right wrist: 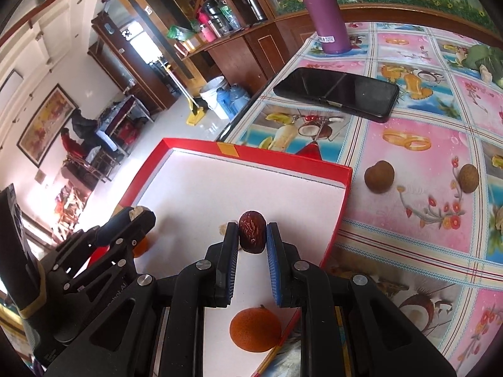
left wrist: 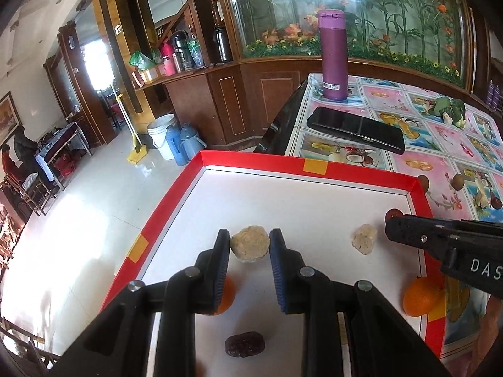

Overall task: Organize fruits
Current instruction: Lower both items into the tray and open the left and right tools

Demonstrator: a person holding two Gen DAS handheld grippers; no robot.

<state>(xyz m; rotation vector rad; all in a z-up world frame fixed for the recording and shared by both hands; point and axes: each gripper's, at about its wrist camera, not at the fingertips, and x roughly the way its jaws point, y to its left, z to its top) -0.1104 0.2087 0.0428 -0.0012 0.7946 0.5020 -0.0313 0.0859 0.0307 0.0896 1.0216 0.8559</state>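
White capitals "DAS", cut off at the frame edge, stand on the black body of the right gripper (left wrist: 389, 226) in the left wrist view. On the left gripper (right wrist: 138, 216), right wrist view, small lettering ends in what looks like "bot.AI". Purple flask (left wrist: 333, 53) bears a barcode sticker, digits too small to read.

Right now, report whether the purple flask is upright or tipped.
Upright: the purple flask stands on its base on the table, lid up.
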